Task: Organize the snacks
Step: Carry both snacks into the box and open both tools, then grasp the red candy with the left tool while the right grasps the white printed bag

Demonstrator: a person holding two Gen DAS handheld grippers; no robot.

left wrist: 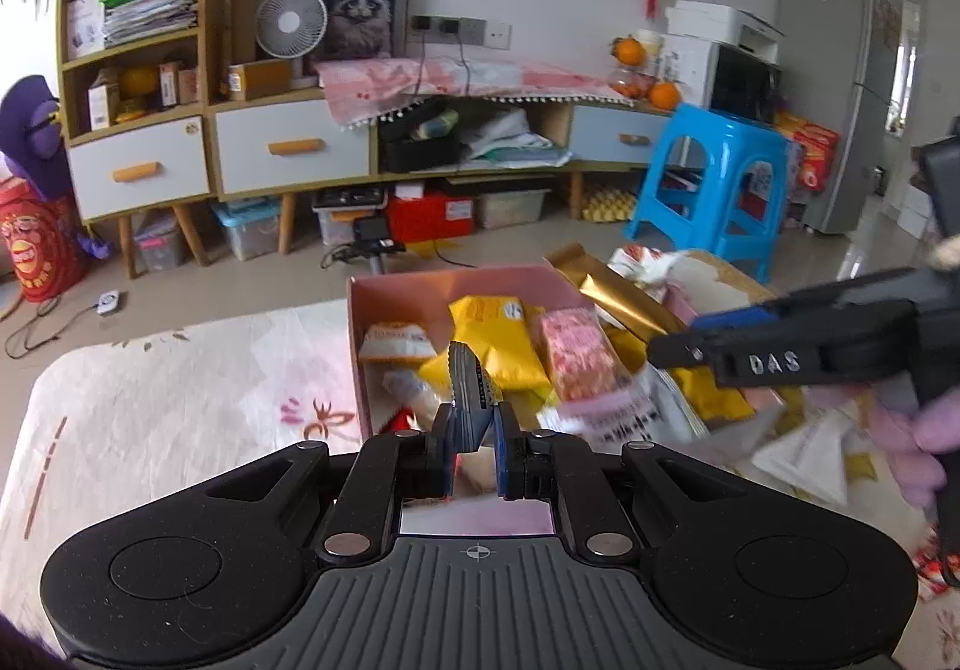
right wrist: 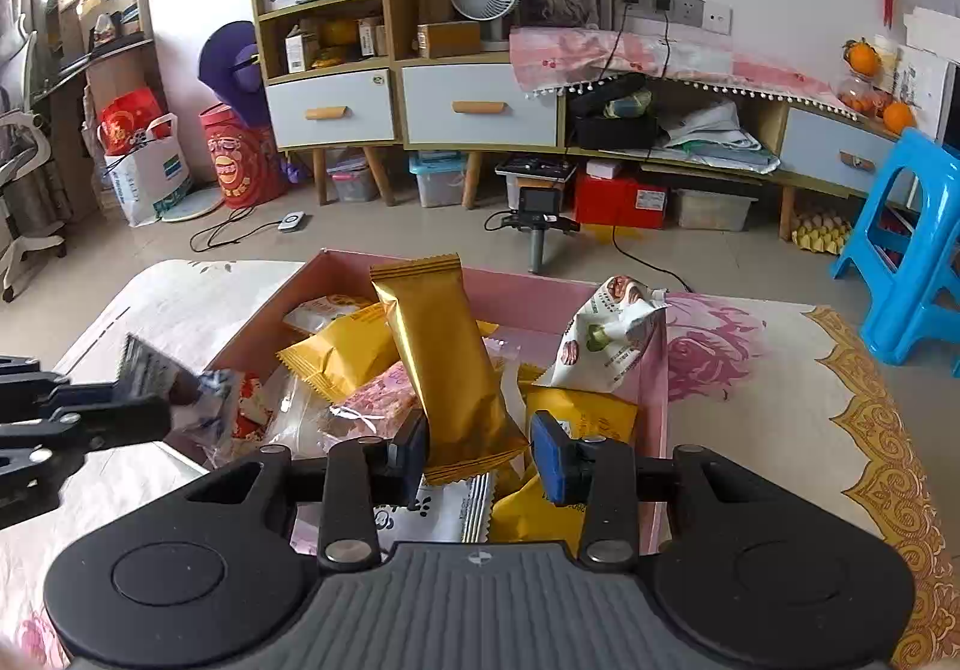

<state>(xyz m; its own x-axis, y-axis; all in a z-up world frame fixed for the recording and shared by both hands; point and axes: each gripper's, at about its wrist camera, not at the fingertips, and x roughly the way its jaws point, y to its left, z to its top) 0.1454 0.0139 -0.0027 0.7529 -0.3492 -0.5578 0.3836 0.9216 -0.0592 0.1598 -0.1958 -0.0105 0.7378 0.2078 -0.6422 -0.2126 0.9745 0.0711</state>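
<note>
A pink box [left wrist: 420, 283] on the table holds several snack packets: yellow ones [left wrist: 498, 334], a pink one [left wrist: 579, 358] and white ones. My left gripper [left wrist: 474, 457] is shut on a small blue-grey packet [left wrist: 471, 394] and holds it over the box's near left side; it also shows in the right wrist view [right wrist: 150, 370]. My right gripper [right wrist: 480, 457] is open over the box [right wrist: 522, 289], its jaws on either side of a gold packet [right wrist: 447, 358] that stands tilted in the pile. A white packet with nut pictures [right wrist: 606, 340] leans on the box's right wall.
The table has a white floral cloth [left wrist: 180, 400]. Behind it are a low cabinet with drawers [left wrist: 288, 147], a blue plastic stool [left wrist: 714, 178], a fridge [left wrist: 840, 81] and a small camera tripod on the floor [right wrist: 537, 226].
</note>
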